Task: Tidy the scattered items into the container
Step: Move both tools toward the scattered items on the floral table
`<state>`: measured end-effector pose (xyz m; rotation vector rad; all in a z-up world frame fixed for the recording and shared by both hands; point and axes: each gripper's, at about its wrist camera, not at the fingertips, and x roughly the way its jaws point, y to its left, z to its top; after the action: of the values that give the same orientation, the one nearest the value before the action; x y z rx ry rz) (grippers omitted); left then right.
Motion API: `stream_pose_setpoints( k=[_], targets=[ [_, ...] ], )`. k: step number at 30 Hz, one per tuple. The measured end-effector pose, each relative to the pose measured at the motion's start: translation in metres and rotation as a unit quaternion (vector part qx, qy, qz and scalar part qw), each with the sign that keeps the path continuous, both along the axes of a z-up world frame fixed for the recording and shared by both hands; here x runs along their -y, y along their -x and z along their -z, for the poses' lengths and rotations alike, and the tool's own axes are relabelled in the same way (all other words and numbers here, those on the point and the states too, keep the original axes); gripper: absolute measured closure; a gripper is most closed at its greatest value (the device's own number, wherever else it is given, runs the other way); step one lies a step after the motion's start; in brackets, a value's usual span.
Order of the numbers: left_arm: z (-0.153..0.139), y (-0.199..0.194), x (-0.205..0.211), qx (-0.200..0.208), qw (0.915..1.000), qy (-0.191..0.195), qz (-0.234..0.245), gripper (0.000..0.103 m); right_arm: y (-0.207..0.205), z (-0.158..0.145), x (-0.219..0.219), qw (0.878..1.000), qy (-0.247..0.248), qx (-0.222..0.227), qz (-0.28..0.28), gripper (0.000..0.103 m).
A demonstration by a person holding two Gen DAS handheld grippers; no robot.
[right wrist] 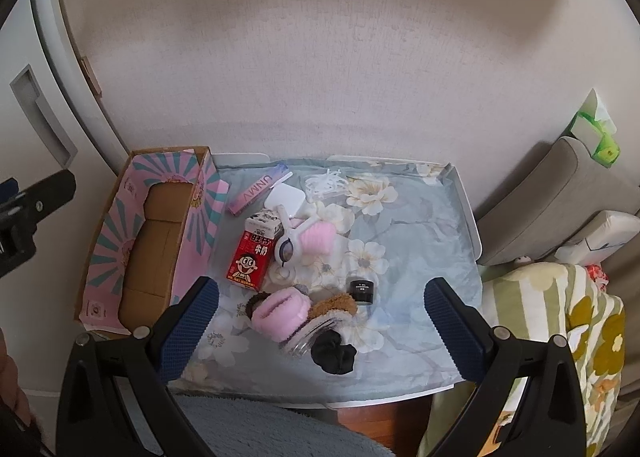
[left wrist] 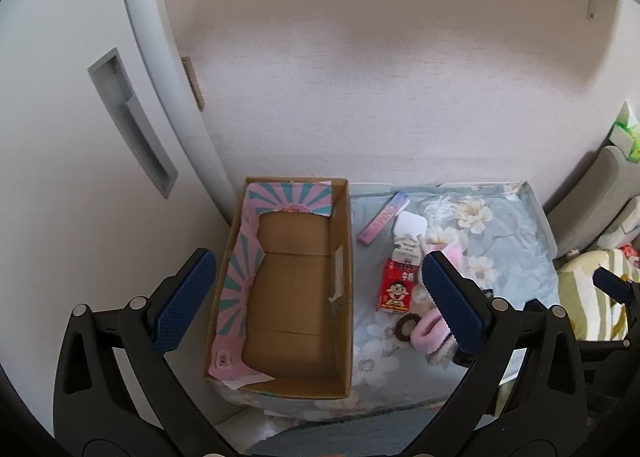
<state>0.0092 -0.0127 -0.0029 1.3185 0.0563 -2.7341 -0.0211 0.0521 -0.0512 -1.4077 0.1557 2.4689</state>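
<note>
Surveying from above: the cardboard box stands empty at left of frame, on a table under floral cloth. My left gripper and right gripper both hang spread wide, holding nothing. Scattered items lie centre frame: red milk carton, stiff, best taken across its flat sides; pink fluffy scrunchie, soft, compressible; black jar, likely slippery. White tangle, upper centre, unidentifiable.

left gripper fingers spread above empty cardboard box; milk carton beside it.
</note>
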Motion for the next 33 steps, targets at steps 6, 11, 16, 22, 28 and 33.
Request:
stream_pose_setpoints(
  k=[6, 11, 16, 22, 28, 33],
  targets=[
    [0.000, -0.003, 0.004, -0.010, 0.9996, -0.010, -0.024, 0.001, -0.006, -0.015, -0.010, 0.998, 0.029, -0.054, -0.006, 0.001],
    [-0.006, -0.007, -0.003, -0.041, 0.9986, 0.022, -0.025, 0.001, -0.005, -0.020, -0.015, 0.996, 0.051, -0.070, -0.017, 0.001],
    [-0.006, -0.004, -0.016, -0.045, 0.9978, 0.048, -0.002, 0.001, -0.003, -0.018, -0.015, 0.998, 0.022, -0.056, -0.015, 0.001],
    [-0.004, 0.000, -0.017, -0.035, 0.9989, 0.031, 0.001, 0.001, -0.015, -0.033, -0.021, 0.995, 0.002, -0.100, -0.006, 0.001],
    [-0.011, -0.005, -0.018, -0.058, 0.9977, 0.035, 0.005, 0.001, -0.025, -0.040, -0.031, 0.994, 0.025, -0.106, -0.014, 0.001],
    [-0.008, -0.005, -0.025, -0.063, 0.9970, 0.042, 0.018, 0.001, -0.030, -0.051, -0.035, 0.989, 0.037, -0.141, -0.017, 0.001]
  ],
)
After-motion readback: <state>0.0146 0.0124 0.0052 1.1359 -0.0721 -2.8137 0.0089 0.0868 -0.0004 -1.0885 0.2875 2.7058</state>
